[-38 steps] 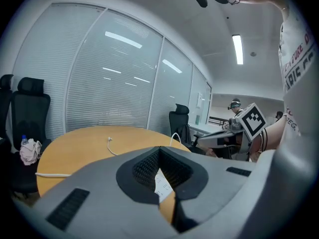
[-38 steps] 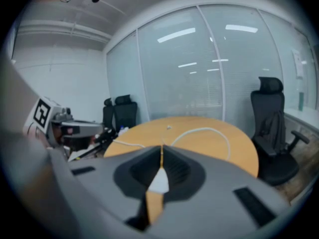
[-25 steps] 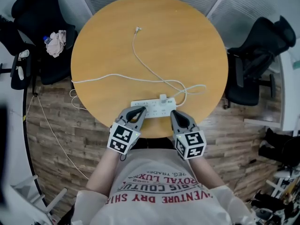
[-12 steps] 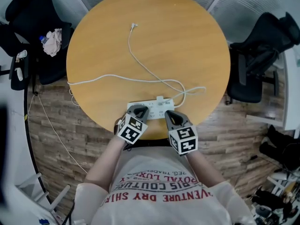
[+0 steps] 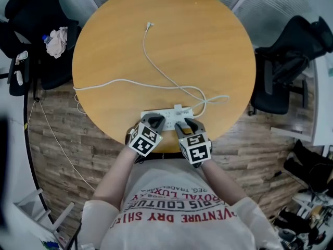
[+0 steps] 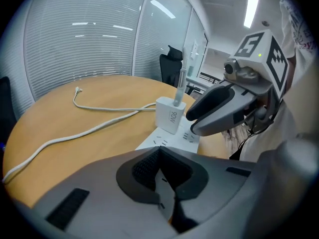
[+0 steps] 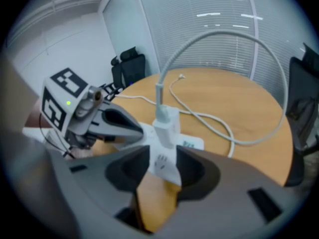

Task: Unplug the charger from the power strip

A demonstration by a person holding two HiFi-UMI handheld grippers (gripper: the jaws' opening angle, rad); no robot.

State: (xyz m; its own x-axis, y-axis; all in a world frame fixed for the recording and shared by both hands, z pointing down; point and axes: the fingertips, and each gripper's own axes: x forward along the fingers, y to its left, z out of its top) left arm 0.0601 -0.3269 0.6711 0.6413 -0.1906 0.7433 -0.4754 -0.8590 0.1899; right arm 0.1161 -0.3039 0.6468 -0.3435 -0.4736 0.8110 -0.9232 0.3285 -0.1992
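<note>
A white power strip [image 5: 166, 117] lies near the front edge of the round wooden table [image 5: 208, 46]. A white charger [image 5: 179, 109] stands plugged into it, and its cable [image 5: 156, 69] runs off across the table. My left gripper [image 5: 152, 121] rests at the strip's left part with its jaws shut and nothing between them [image 6: 164, 176]. My right gripper [image 5: 184, 123] hovers at the strip's right part. Its jaws are opening [image 7: 162, 168]; the strip's white end [image 7: 164, 166] shows between them, untouched. The charger [image 7: 164, 126] stands just beyond the jaws.
Black office chairs stand right [image 5: 283, 72] and left [image 5: 31, 14] of the table; a crumpled cloth [image 5: 56, 40] lies on the left one. The strip's own cord [image 5: 104, 85] runs off the table's left edge. The table's near edge is right under both grippers.
Both grippers have come down and in onto the power strip at the table's near edge. The right gripper's jaws have parted; the left's stay shut.
</note>
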